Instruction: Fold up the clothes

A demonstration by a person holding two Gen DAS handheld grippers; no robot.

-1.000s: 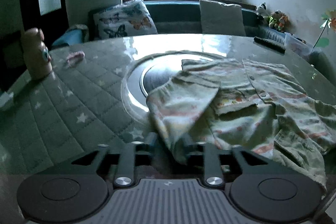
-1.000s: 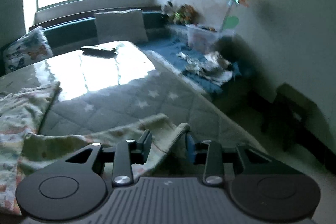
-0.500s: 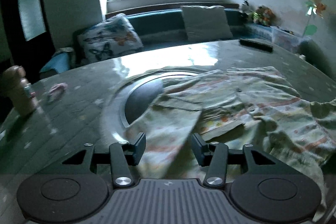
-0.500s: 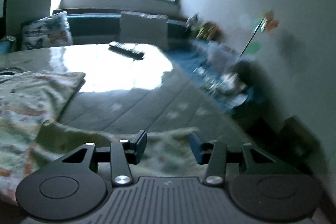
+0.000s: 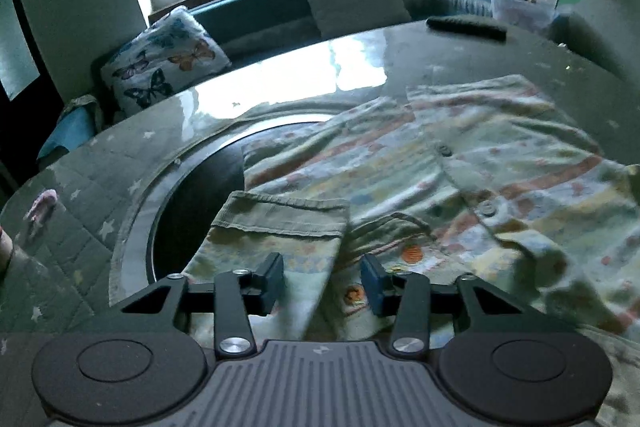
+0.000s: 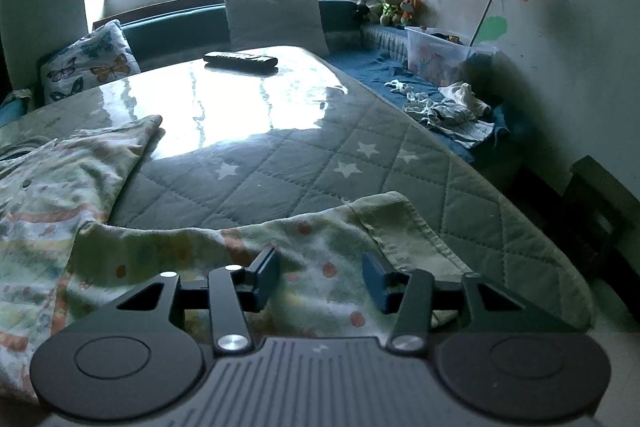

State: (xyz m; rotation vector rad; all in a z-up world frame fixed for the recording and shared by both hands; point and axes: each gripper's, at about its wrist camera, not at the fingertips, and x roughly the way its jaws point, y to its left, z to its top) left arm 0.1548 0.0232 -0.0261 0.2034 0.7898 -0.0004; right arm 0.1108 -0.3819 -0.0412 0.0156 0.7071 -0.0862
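Note:
A pale printed button-up shirt (image 5: pixel 460 167) lies spread on the round table. Its one sleeve (image 5: pixel 280 227) lies with the hemmed cuff just beyond my left gripper (image 5: pixel 323 283). The jaws are closing, the sleeve's cloth runs under and between them, and the pads stand clear of it. In the right wrist view the shirt's body (image 6: pixel 60 179) is at the left. The other sleeve (image 6: pixel 320 227) stretches across the quilted table cover toward the table's edge. My right gripper (image 6: pixel 320 279) hovers open just over this sleeve, gripping nothing.
A dark round inset (image 5: pixel 200 195) fills the table's (image 6: pixel 280 167) middle, partly under the shirt. A black remote (image 6: pixel 240 61) lies at the far edge and a small pink thing (image 5: pixel 40 205) at the left. A cushioned bench, a plastic box (image 6: pixel 436 57) and loose clothes stand beyond.
My left gripper let go of the sleeve and slid across over the shirt; its jaws widened, then narrowed. My right gripper released the other sleeve's end, which now lies flat.

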